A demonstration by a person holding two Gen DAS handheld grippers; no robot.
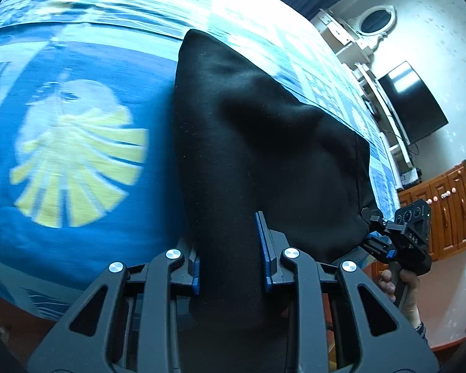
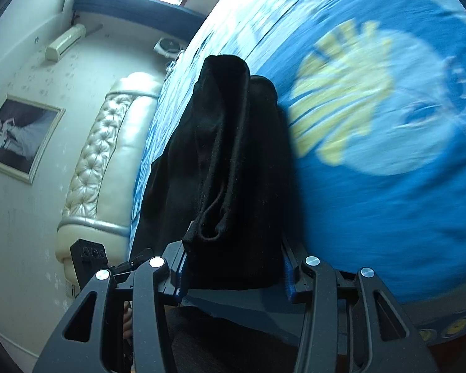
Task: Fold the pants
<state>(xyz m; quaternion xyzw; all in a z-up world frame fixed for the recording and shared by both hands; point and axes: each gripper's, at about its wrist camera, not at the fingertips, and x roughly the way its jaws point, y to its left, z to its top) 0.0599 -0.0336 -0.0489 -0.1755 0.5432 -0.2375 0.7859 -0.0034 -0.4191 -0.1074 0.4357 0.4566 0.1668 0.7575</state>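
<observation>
The black pants (image 1: 248, 143) hang stretched between my two grippers above the blue bedspread (image 1: 77, 217). My left gripper (image 1: 231, 248) is shut on one edge of the pants, with cloth bunched between its blue pads (image 1: 265, 248). My right gripper (image 2: 234, 267) is shut on the other edge, where folded layers of the pants (image 2: 230, 161) rise in front of the camera. The right gripper also shows in the left wrist view (image 1: 372, 220), pinching the far corner of the cloth. The left gripper's body shows in the right wrist view (image 2: 90, 258).
The bed carries a blue cover with a yellow-and-white shell print (image 2: 357, 99). A padded cream headboard (image 2: 108, 161) stands beside it. A dark television (image 1: 413, 102) and wooden cabinets (image 1: 444, 211) line the wall. A framed picture (image 2: 18, 136) hangs on the wall.
</observation>
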